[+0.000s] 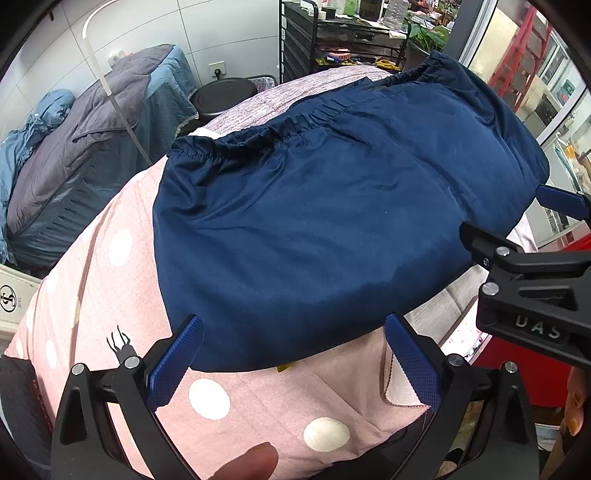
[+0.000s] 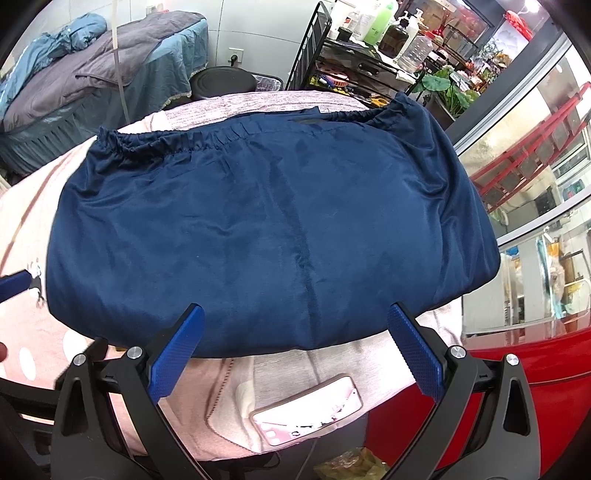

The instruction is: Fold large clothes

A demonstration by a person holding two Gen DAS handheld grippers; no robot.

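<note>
While I hold both tools above the near edge of the work, the left gripper (image 1: 293,363) stands with its blue pads spread wide and nothing between them, and the right gripper (image 2: 295,354) stands likewise spread and empty. Just ahead of both lies the navy garment (image 1: 314,229), folded into a broad, rounded pad, its near fold reaching between the tips of each gripper. Its gathered elastic waistband (image 2: 207,142) runs along the far edge. The garment rests on a pink polka-dot cloth (image 1: 229,406) that covers the worktop; a paler striped cloth (image 2: 258,103) shows beyond the waistband. In the right wrist view a phone (image 2: 306,413) with a pink lit screen lies on the cloth near me, below the garment. A fingertip (image 1: 251,461) shows at the bottom of the left wrist view. Farther off, at left, stands a bed with grey and blue covers (image 2: 92,66); behind the worktop, a black stool (image 1: 223,96) and a black rack with bottles (image 2: 369,29).
</note>
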